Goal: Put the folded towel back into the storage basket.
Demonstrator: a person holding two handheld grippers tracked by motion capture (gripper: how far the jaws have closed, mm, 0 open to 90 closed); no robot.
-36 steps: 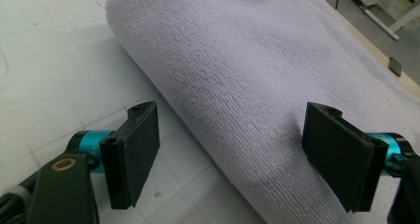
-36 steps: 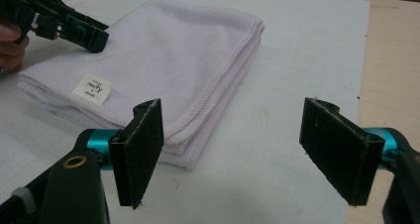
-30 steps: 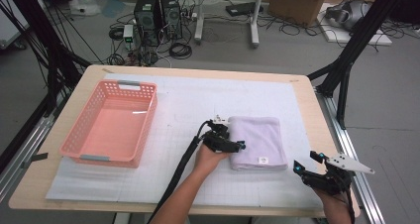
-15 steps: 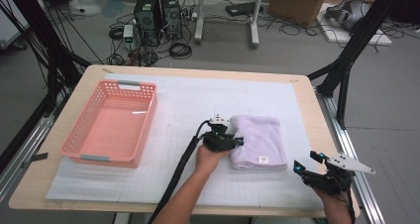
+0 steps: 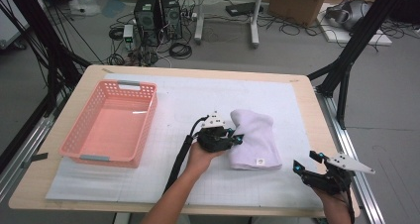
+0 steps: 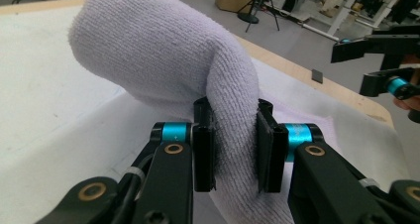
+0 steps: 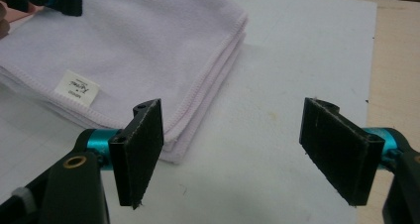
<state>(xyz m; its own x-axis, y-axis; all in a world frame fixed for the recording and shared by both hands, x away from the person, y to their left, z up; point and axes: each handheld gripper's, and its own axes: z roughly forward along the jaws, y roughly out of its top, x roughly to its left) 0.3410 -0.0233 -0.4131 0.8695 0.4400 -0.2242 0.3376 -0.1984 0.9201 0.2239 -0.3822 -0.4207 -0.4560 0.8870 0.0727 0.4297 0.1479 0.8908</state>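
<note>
- Left gripper (image 6: 232, 152) clamped on a raised fold of the lilac towel (image 5: 253, 139), jaws narrow with thick terry squeezed between the pads.
- Towel folded into a stack, lying right of centre on the white mat (image 5: 198, 97), its left edge lifted where pinched, the rest flat with a small white label (image 7: 77, 88) near the front edge.
- Right gripper (image 7: 242, 149) spread wide and holding nothing, hovering near the table's front right corner, just short of the towel's near corner.
- Risk, as a judgement: grip takes a bunched hump rather than a clean edge, so only some layers may be caught; lifting could peel the stack apart and undo the fold.
- Further risk: soft pile compressing and sliding out of the pads if pulled sideways fast, dropping the towel partway.
- Likely trouble if carried to the pink basket (image 5: 113, 122) at the left: hanging layers dragging over the mat or catching on the basket rim.
- Possible clash if the right gripper closes in toward the same edge; well apart for now.
- Surface: pale wooden table (image 5: 302, 85) covered by the white mat with a faint grid; basket empty, apart from the towel.
- Room: grey floor beyond the table, computer towers (image 5: 158, 8) with tangled cables, cardboard boxes (image 5: 292, 3), black frame struts at both sides.
</note>
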